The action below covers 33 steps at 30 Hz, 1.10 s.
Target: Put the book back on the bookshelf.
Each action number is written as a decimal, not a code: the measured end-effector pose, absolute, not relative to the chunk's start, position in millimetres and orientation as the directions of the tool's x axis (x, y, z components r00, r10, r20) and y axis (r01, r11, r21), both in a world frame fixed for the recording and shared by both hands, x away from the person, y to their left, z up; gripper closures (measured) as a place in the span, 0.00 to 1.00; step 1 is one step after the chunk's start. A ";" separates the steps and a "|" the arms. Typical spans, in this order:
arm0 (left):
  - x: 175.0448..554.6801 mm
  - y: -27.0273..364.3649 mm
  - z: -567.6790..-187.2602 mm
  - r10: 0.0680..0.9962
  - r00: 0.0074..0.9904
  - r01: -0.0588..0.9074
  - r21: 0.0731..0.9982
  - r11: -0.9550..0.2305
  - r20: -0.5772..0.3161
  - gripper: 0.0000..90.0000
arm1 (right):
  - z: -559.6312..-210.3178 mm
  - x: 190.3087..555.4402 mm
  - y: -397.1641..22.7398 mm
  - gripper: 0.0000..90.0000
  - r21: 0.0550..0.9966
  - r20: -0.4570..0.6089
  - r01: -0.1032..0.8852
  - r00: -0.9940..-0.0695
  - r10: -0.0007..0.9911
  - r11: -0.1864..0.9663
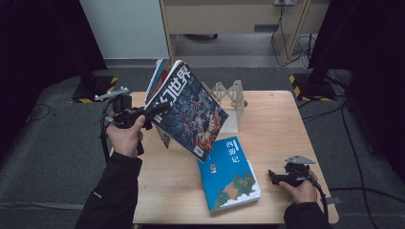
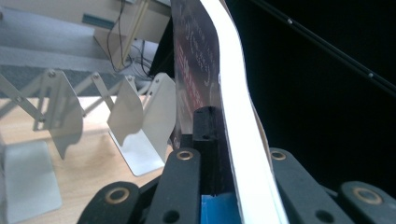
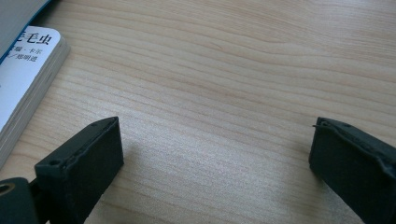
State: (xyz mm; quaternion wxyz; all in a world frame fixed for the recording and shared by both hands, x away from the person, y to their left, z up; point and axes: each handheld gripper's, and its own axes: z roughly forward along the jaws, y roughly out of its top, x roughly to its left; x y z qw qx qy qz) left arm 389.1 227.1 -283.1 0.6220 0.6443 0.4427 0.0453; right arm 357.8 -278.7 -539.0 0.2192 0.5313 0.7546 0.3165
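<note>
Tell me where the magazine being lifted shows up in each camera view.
High view: the magazine is tilted above the table's middle, clamped by the left gripper.
Left gripper view: its white page edge rises between the jaws.
Right gripper view: not in it.
Shared landmark: the white folding book rack.

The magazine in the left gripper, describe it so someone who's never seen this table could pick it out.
Over the wooden table's left half, the left gripper holds the magazine tilted in the air. Its dark cover has large white characters and red-orange artwork, unlike the blue book lying flat beside it.
</note>
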 end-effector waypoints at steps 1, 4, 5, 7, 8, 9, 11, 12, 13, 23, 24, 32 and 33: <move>388.9 227.9 -281.2 0.632 0.604 0.510 0.845 0.163 -0.487 0.91 | -539.0 357.8 -278.7 0.04 0.711 0.005 0.663 -0.339 0.941 0.235; 388.5 231.9 -274.5 0.650 0.594 0.496 0.852 0.168 -0.474 0.91 | -539.0 357.8 -278.6 0.04 0.711 0.005 0.663 -0.339 0.941 0.235; 388.6 233.0 -273.3 0.654 0.593 0.493 0.854 0.167 -0.470 0.91 | -538.9 357.7 -278.7 0.04 0.709 0.006 0.664 -0.340 0.940 0.236; 388.0 236.2 -270.3 0.667 0.585 0.486 0.858 0.167 -0.461 0.91 | -539.0 357.8 -278.6 0.04 0.711 0.005 0.663 -0.339 0.941 0.235; 387.9 238.0 -269.3 0.672 0.581 0.483 0.859 0.171 -0.460 0.91 | -538.9 357.7 -278.7 0.04 0.709 0.006 0.664 -0.340 0.941 0.236; 387.9 239.3 -268.6 0.675 0.577 0.480 0.859 0.175 -0.460 0.91 | -539.0 357.8 -278.7 0.04 0.711 0.005 0.663 -0.339 0.941 0.235; 388.2 243.9 -266.6 0.682 0.569 0.474 0.861 0.186 -0.460 0.91 | -538.9 357.7 -278.7 0.04 0.710 0.006 0.664 -0.340 0.940 0.236; 388.2 245.7 -265.7 0.685 0.563 0.472 0.860 0.192 -0.462 0.91 | -539.0 357.7 -278.6 0.04 0.711 0.006 0.664 -0.338 0.941 0.234; 388.5 247.7 -264.8 0.689 0.562 0.469 0.862 0.192 -0.459 0.91 | -538.9 357.6 -278.5 0.04 0.710 0.008 0.665 -0.336 0.942 0.232; 388.8 259.3 -253.1 0.747 0.520 0.435 0.881 0.186 -0.414 0.91 | -539.0 356.5 -278.2 0.04 0.710 0.009 0.666 -0.335 0.942 0.230; 388.8 259.7 -251.9 0.753 0.513 0.433 0.882 0.188 -0.412 0.91 | -539.0 356.5 -278.2 0.04 0.710 0.009 0.666 -0.335 0.942 0.230; 394.7 258.1 -245.2 0.802 0.468 0.416 0.894 0.170 -0.370 0.91 | -539.0 356.7 -278.2 0.04 0.710 0.005 0.665 -0.335 0.942 0.232; 395.8 257.2 -244.3 0.809 0.462 0.412 0.896 0.168 -0.364 0.91 | -539.0 356.7 -278.2 0.04 0.710 0.006 0.665 -0.335 0.942 0.232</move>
